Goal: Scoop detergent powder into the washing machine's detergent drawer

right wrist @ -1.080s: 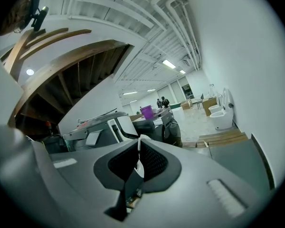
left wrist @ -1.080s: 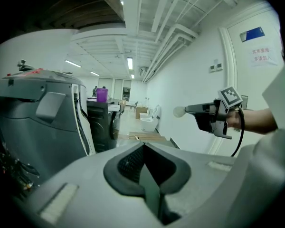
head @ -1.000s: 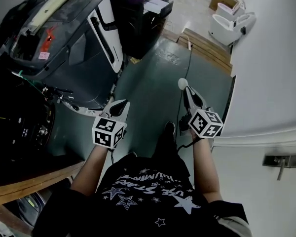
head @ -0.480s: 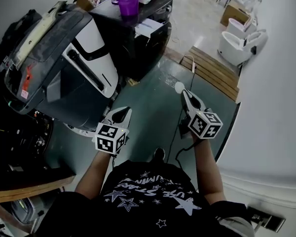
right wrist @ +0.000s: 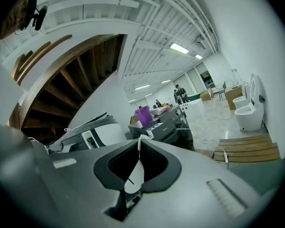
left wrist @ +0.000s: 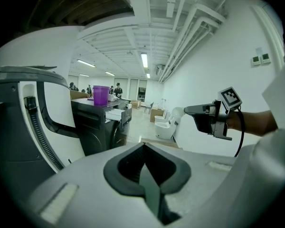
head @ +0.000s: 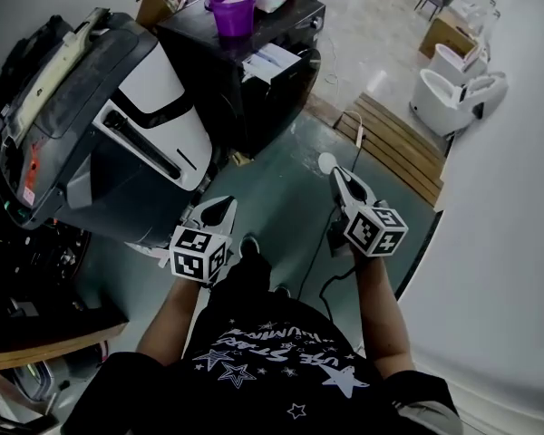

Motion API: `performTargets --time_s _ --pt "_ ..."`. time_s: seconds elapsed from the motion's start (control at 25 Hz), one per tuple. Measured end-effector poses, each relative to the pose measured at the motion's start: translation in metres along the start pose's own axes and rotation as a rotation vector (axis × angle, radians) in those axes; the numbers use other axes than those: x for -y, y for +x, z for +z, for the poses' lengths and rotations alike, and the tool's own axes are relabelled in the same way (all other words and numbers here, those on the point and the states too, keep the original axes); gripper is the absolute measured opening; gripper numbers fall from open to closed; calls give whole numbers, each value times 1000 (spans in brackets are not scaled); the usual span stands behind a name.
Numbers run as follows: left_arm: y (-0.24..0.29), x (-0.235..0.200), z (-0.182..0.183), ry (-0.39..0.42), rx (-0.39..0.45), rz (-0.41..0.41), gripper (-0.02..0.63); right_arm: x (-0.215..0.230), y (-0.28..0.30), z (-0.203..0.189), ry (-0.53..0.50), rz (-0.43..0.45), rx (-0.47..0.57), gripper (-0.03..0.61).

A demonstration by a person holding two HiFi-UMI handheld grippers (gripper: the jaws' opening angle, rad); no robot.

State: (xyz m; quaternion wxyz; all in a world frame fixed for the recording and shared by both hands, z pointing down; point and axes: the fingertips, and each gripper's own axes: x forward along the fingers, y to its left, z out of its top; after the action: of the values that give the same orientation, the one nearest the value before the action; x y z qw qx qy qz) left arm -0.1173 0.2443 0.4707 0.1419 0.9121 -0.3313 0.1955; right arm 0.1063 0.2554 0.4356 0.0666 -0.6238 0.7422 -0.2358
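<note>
Out front, forearms (head: 378,302) extended; left claw (head: 219,207) closed, empty; right claw (head: 338,174) grips scoop (head: 325,161).

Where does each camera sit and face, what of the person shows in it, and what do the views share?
Head view: on the person's head, looking steeply down; shows shirt, forearms, left gripper, right gripper.
Left gripper view: rides that gripper, looks along its shut jaws toward the washing machine; the right forearm shows.
Right gripper view: looks along jaws gripping a white scoop toward that machine; only its jaws show clearly.
Shared: all three show the purple cup atop the machine.
</note>
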Motion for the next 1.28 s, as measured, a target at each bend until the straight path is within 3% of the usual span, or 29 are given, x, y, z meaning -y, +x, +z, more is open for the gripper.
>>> performTargets --time_s 0.2,0.48,0.76,1.08,1.28 --pt "63 -44 21 -18 -6 -8 0 23 61 19 -22 -4 -18 35" --pt "163 -133 94 -17 34 -5 0 55 183 71 -52 1 -30 35" --pt "221 -213 152 -21 51 14 0 58 302 130 -57 53 -22 35" --pt "255 -295 206 -28 128 74 0 32 414 213 -147 174 27 35" --pt "267 -323 229 -47 155 139 0 13 476 271 -261 294 21 35"
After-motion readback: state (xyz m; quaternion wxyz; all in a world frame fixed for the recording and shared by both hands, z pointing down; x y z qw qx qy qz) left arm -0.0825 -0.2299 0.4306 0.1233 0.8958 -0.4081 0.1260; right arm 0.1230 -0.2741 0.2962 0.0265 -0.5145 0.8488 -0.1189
